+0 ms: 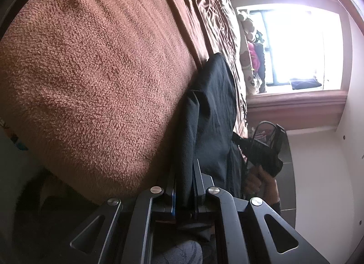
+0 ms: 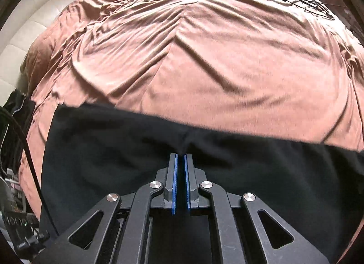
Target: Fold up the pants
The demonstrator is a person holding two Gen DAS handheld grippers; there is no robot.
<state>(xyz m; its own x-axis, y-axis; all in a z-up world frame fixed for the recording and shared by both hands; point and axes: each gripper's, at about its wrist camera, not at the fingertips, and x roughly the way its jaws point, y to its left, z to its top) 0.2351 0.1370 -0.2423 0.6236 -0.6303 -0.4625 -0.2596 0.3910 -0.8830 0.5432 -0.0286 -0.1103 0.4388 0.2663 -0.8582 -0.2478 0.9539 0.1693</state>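
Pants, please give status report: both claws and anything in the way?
Left claw shut on black pants. Right claw shut, pinching pants' edge. Pants spread on brown bedcover. Nothing in the way.

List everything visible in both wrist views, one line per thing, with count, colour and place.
pants: one, black, spread over the bedspread, pinched by both grippers
bedspread: one, brown satin, wrinkled, covering the bed
fleece blanket: one, brown, beside the pants
window: one, bright, far wall
stuffed toys: several, mixed colours, by the window
cable: one, black, left edge
left gripper: one, black, blue pads, shut on pants
right gripper: one, black, blue pads, shut on pants
hand: one, holding the right gripper
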